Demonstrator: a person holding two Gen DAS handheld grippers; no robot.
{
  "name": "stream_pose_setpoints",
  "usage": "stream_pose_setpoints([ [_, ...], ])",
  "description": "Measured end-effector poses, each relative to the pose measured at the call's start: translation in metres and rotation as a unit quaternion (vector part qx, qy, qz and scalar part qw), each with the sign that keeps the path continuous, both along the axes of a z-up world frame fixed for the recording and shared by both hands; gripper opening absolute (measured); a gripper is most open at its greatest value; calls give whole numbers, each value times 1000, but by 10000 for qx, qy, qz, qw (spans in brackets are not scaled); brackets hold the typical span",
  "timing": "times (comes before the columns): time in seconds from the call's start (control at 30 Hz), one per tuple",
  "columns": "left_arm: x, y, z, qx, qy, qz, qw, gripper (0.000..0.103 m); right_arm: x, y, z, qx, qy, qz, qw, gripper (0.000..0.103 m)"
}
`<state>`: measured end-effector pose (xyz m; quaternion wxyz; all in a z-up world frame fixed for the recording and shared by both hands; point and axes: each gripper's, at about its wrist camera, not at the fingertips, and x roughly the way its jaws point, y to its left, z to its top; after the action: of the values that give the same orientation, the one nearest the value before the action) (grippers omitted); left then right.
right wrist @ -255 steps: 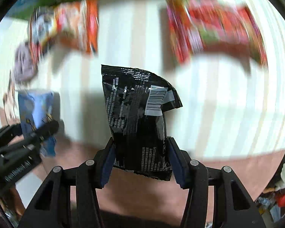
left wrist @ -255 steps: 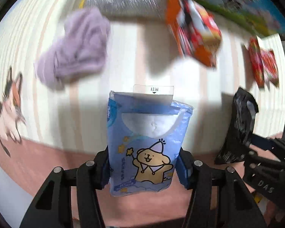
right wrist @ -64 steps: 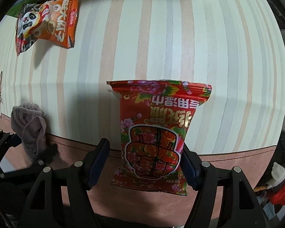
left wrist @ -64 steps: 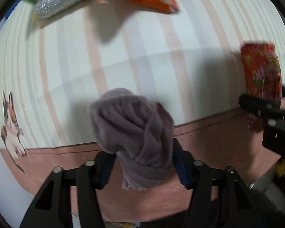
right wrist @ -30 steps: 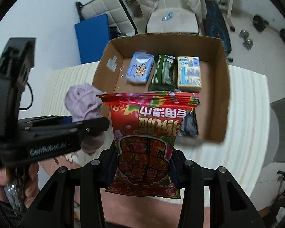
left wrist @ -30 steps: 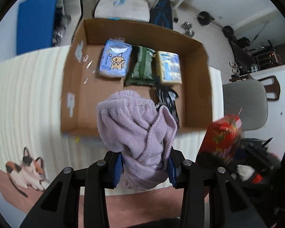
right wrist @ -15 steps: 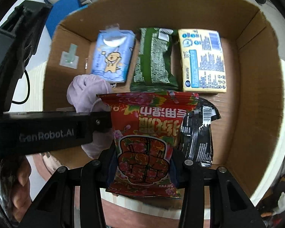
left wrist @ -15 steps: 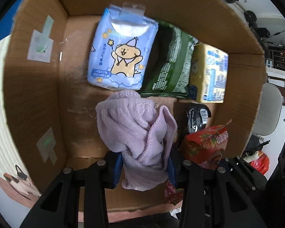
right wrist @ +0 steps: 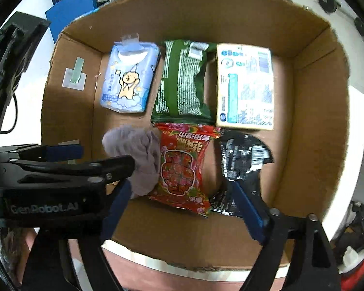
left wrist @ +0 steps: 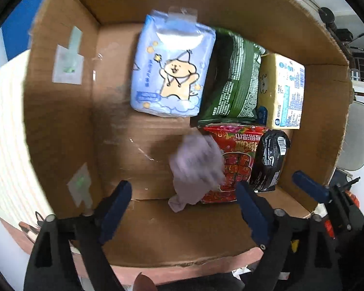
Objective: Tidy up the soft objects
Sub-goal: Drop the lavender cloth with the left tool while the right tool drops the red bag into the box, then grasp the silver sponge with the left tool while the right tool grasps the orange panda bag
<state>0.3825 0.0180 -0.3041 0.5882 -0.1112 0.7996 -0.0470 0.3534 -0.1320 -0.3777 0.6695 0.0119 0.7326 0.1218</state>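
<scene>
Both grippers hang open over a cardboard box [left wrist: 60, 121] [right wrist: 315, 133]. My left gripper [left wrist: 182, 189] is open; the purple cloth [left wrist: 196, 167] is free of it, blurred, beside the red snack bag [left wrist: 240, 155]. My right gripper [right wrist: 179, 189] is open above the red snack bag [right wrist: 182, 165], which lies on the box floor. The purple cloth [right wrist: 136, 150] sits left of the bag. The left gripper [right wrist: 85, 160] also shows in the right wrist view.
In the box lie a blue tissue pack [right wrist: 128, 77], a green bag [right wrist: 184, 80], a yellow-white pack [right wrist: 245, 84] and a black bag [right wrist: 242, 155]. The box's left floor [left wrist: 123, 145] is bare cardboard. A striped cloth [left wrist: 2, 126] lies outside.
Both grippers have opened. The purple cloth has dropped from the left one and the red snack bag from the right one into the box.
</scene>
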Motion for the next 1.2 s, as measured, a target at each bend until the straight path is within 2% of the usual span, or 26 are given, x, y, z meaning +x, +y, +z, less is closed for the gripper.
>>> stream_pose_setpoints([
  [0.13,-11,4,17,68,-279,49,9996,100,-1,0,9,-114,-88,22,9999,103],
  [0.23,-21,5,32,123,-513,92,9986,101,-5,-1,19,-190,-248,4,9995,103],
  [0.4,-49,6,73,396,-1138,90,9927,101,-20,-6,43,-132,-637,-96,9978,103],
  [0.5,-72,13,100,863,-1761,121,9805,101,-45,-12,64,88,-999,-237,9947,103],
  [0.6,-117,23,120,1408,-2289,226,9629,101,-87,-19,79,530,-1277,-410,9895,103],
  [0.67,-138,34,118,1551,-2413,363,9573,101,-112,-23,78,757,-1307,-546,9870,103],
  [0.7,-152,43,114,1580,-2370,485,9574,101,-131,-24,68,876,-1246,-658,9861,103],
  [0.77,-175,54,98,1477,-2141,709,9630,101,-147,-23,54,946,-1102,-767,9864,103],
  [0.83,-195,66,71,1307,-1737,969,9713,101,-158,-18,24,989,-829,-875,9878,103],
  [0.9,-205,74,46,1182,-1426,1193,9754,101,-161,-10,-10,948,-612,-957,9890,101],
  [1.07,-214,86,12,1116,-1157,1557,9746,101,-151,15,-63,847,-387,-909,9915,86],
  [1.13,-212,87,5,1095,-1124,1650,9737,101,-151,25,-73,915,-334,-747,9924,78],
  [1.17,-210,86,3,1062,-1118,1691,9735,101,-153,28,-71,821,-413,-671,9935,78],
  [1.2,-208,84,0,1033,-1106,1709,9736,101,-155,30,-69,763,-495,-600,9940,71],
])
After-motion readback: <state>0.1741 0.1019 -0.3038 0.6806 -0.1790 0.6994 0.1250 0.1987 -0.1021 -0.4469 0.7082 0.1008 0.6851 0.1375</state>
